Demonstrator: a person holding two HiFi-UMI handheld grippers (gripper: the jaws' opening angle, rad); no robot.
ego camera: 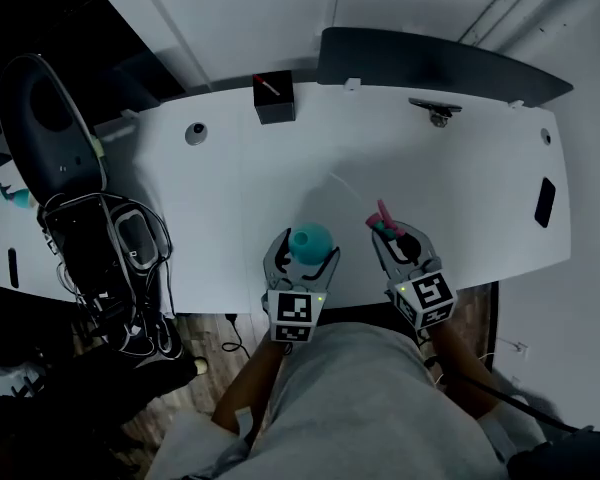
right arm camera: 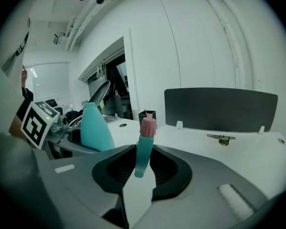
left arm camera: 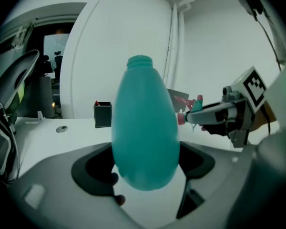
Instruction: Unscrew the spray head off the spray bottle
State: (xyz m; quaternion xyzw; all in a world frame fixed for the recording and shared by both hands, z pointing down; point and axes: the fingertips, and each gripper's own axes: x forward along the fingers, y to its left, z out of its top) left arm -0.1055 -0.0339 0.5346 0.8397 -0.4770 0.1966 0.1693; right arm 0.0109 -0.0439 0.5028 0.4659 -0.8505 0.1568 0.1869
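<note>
A teal spray bottle (ego camera: 310, 240) with a bare threaded neck stands upright between the jaws of my left gripper (ego camera: 302, 258), which is shut on its body. In the left gripper view the bottle (left arm camera: 145, 128) fills the middle and its open mouth points up. To its right, apart from the bottle, my right gripper (ego camera: 395, 240) is shut on the detached spray head (ego camera: 384, 221), teal with pink parts. The right gripper view has the spray head (right arm camera: 144, 147) clamped upright, pink end on top, with the bottle (right arm camera: 95, 128) off to the left.
The white table (ego camera: 230, 188) carries a black pen box (ego camera: 273, 98), a round grommet (ego camera: 196, 133) and a metal fitting (ego camera: 438, 113) at the back. A dark divider panel (ego camera: 430, 63) stands behind. A black chair (ego camera: 50, 138) and cables (ego camera: 120, 258) are at left.
</note>
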